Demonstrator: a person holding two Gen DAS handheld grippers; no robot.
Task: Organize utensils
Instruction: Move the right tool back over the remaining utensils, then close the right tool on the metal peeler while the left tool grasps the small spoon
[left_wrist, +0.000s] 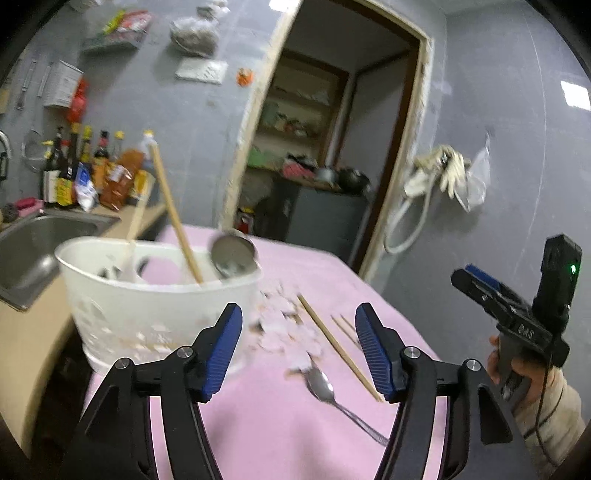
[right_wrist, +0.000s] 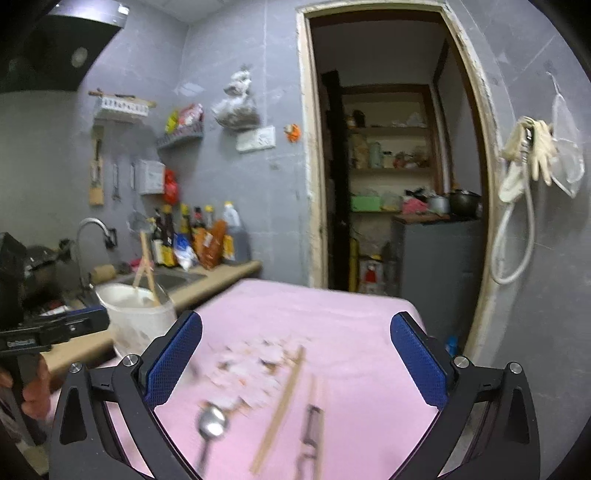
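Observation:
A white perforated utensil holder (left_wrist: 147, 314) stands at the left end of the pink cloth-covered table (left_wrist: 266, 424). A metal ladle (left_wrist: 234, 256) and wooden handles (left_wrist: 177, 221) lean inside it. On the cloth lie a metal spoon (left_wrist: 321, 384) and loose wooden chopsticks (left_wrist: 340, 350). My left gripper (left_wrist: 298, 310) is open and empty, just right of the holder and above the spoon. My right gripper (right_wrist: 295, 319) is wide open and empty, above the spoon (right_wrist: 212, 422), a chopstick (right_wrist: 284, 402) and a blurred dark-handled utensil (right_wrist: 312, 435). The holder (right_wrist: 138, 321) is to its left.
A steel sink (left_wrist: 37, 243) and sauce bottles (left_wrist: 85, 170) sit on the counter left of the table. An open doorway (right_wrist: 388, 184) lies beyond the table's far edge. A grey wall with a hanging hose (right_wrist: 517, 221) stands close on the right.

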